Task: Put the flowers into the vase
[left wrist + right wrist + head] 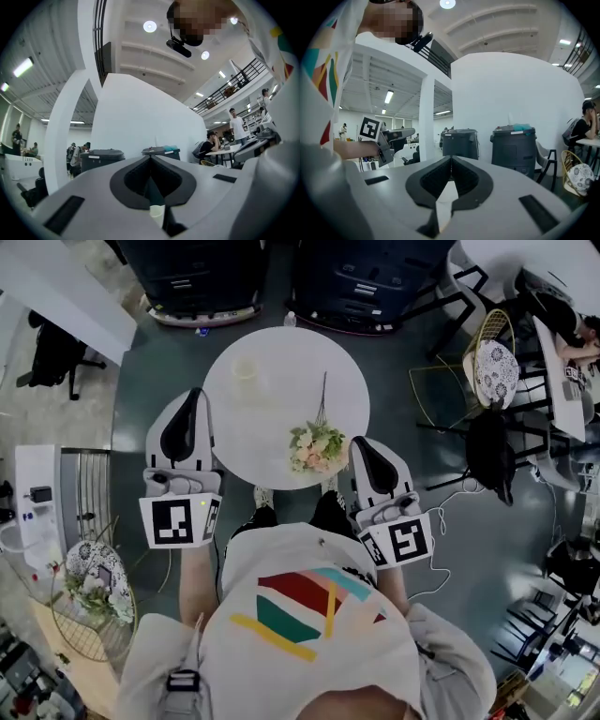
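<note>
The flowers [316,448] lie on the round white surface [281,343], close to the edge nearest me, blooms toward me and the dark stem pointing away. The vase [246,371], pale and see-through, stands upright on the far left part of the same surface, well apart from the flowers. My right gripper [361,442] hangs at the near right edge of the surface, its tip just beside the blooms but not touching them. In the right gripper view its jaws are pressed together with nothing between them. My left gripper [195,393] sits at the left edge of the surface, apart from the vase. In the left gripper view its jaws also meet at the tips and hold nothing. Beyond the surface stand two dark bins [197,277], and off to the right a wire chair [492,367] with a patterned cushion.
</note>
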### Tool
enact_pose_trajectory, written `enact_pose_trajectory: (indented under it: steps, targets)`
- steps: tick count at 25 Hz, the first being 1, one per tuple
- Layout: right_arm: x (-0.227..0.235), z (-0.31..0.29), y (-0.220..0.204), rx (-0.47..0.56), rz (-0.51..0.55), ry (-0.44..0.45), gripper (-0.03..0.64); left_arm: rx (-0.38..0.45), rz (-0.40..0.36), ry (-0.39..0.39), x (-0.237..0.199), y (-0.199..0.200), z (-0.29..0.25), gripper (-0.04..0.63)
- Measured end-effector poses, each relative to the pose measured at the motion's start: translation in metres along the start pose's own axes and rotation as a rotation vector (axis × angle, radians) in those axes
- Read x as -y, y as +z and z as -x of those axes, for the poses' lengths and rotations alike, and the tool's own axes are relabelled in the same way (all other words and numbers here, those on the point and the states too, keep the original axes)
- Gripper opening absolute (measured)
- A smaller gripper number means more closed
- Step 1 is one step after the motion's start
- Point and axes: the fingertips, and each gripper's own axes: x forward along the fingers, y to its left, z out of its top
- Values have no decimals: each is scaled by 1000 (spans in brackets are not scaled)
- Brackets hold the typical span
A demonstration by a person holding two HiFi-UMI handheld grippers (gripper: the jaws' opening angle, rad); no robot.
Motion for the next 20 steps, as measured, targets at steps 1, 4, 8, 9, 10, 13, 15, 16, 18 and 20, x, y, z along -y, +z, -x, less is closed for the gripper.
enact_pose_trajectory:
  steps: [1, 4, 8, 9, 10, 13, 15, 16, 18, 20]
  targets:
    - [6, -5, -1, -2, -2, 28, 14, -7, -2, 27, -3, -1, -3, 6]
    - [22, -18, 4, -4, 63, 127, 14, -36, -4, 94, -4, -5, -6, 7]
    - [52, -28, 17, 60, 19, 161, 14, -53, -20, 177, -4, -3, 1, 6]
    - [57, -31, 19, 72, -9, 175, 14, -58, -25, 200, -5, -4, 3, 6]
    - [61, -35, 21, 81, -30, 200, 14, -64, -28, 224, -5, -5, 5, 6]
    - [62, -48, 31, 136, 4, 309, 21, -72, -20, 281, -3, -9, 13, 6]
    - [57, -58, 37, 179, 97, 391, 339, -74, -22, 323, -1, -12, 18, 6]
    - [52, -63, 39, 185, 144, 447, 397, -72, -20, 353, 0, -13, 21, 8]
    - [40, -70, 38, 171, 234, 595, 443, -63, -5, 416, 4, -14, 31, 6]
    - [32, -76, 34, 158, 349, 736, 447, -67, -10, 473, 12, -17, 41, 6]
